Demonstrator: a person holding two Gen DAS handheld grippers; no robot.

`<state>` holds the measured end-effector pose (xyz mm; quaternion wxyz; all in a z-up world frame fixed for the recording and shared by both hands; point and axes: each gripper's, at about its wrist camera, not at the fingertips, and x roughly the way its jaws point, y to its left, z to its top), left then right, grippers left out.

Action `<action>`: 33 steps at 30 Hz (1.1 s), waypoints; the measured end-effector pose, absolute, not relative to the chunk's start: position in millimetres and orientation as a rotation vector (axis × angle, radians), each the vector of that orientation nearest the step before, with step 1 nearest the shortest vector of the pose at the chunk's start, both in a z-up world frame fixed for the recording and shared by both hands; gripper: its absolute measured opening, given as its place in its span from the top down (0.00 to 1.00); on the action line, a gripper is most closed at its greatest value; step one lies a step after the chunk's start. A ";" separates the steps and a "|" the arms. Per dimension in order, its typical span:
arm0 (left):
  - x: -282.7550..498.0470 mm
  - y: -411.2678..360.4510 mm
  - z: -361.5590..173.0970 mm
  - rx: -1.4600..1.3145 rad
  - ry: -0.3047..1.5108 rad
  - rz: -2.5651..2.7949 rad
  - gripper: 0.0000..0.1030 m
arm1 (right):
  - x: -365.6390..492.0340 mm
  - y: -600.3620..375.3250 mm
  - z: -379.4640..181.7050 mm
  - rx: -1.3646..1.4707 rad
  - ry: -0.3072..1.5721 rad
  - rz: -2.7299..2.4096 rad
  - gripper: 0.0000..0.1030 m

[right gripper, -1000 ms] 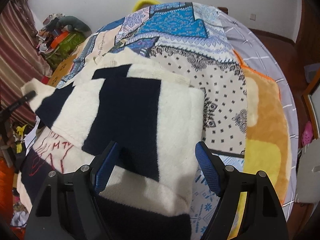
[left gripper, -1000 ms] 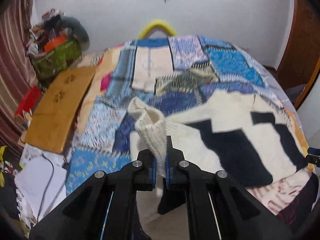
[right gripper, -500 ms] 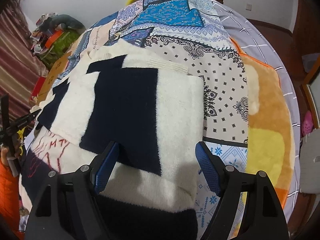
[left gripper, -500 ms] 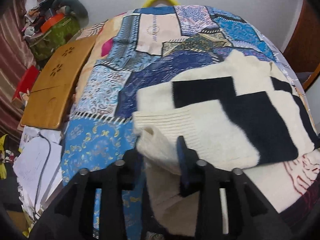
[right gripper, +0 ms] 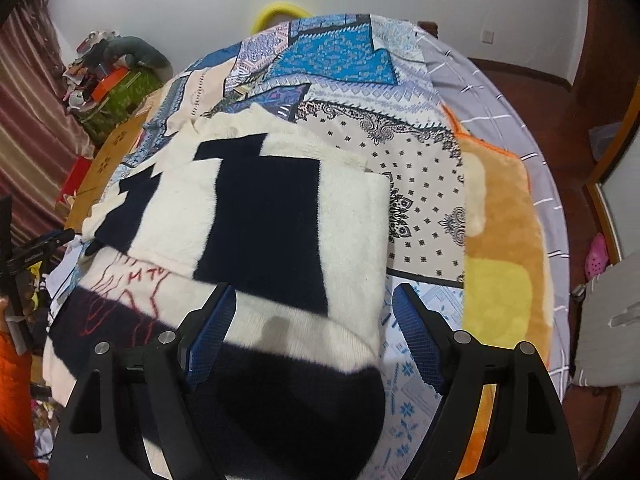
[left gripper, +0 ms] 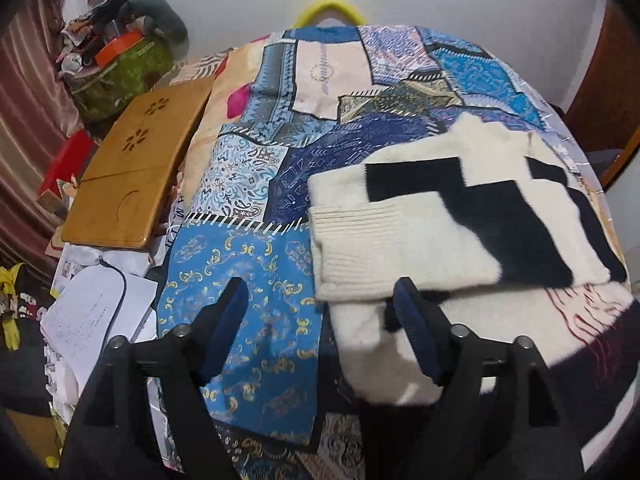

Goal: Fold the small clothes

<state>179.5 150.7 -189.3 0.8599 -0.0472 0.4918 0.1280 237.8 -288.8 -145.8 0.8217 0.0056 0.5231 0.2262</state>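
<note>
A cream and black knit sweater [left gripper: 452,220] lies folded on the patchwork bedspread [left gripper: 248,184], its ribbed hem [left gripper: 356,236] turned toward me. My left gripper [left gripper: 320,320] is open and empty just in front of the hem, apart from it. The sweater also shows in the right wrist view [right gripper: 256,216], lying over a cream layer with red marks [right gripper: 132,280]. My right gripper [right gripper: 314,328] is open and empty above the sweater's near edge.
A wooden lap board [left gripper: 136,168] lies off the bed's left side above loose papers [left gripper: 92,312]. A cluttered green bag [left gripper: 120,64] stands at the back left. An orange and yellow blanket [right gripper: 504,248] lies right of the sweater. A yellow headboard arc [left gripper: 326,10] is at the back.
My left gripper was shut on the sweater's ribbed cuff and held it up; it laid the cuff down onto the sweater, opened and drew back. The right gripper stayed open.
</note>
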 end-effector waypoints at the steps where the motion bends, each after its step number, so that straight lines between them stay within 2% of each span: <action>1: 175.1 148.7 -185.7 -0.097 1.027 0.259 0.21 | 234.4 -290.0 -143.1 0.007 1.111 0.480 0.24; 3: 167.4 145.5 -181.3 -0.094 1.022 0.241 0.18 | 228.1 -291.3 -139.4 -0.003 1.106 0.474 0.24; 12: 137.0 134.8 -190.9 -0.142 1.083 0.174 0.18 | 200.9 -314.4 -137.1 0.013 1.110 0.423 0.24; 22: 128.1 126.8 -228.6 -0.287 1.206 0.103 0.18 | 184.5 -329.3 -175.8 0.072 1.202 0.412 0.24; 27: 123.9 126.9 -234.5 -0.353 1.212 0.085 0.18 | 178.6 -322.4 -188.1 0.116 1.215 0.469 0.25; 30: 119.1 126.3 -235.3 -0.401 1.215 0.047 0.20 | 176.4 -316.9 -190.2 0.141 1.211 0.509 0.40; 32: 116.0 124.7 -234.1 -0.426 1.214 0.020 0.26 | 176.9 -312.4 -189.4 0.159 1.207 0.538 0.54; 33: 115.1 124.7 -232.9 -0.432 1.214 0.010 0.31 | 177.0 -310.9 -188.5 0.160 1.204 0.544 0.57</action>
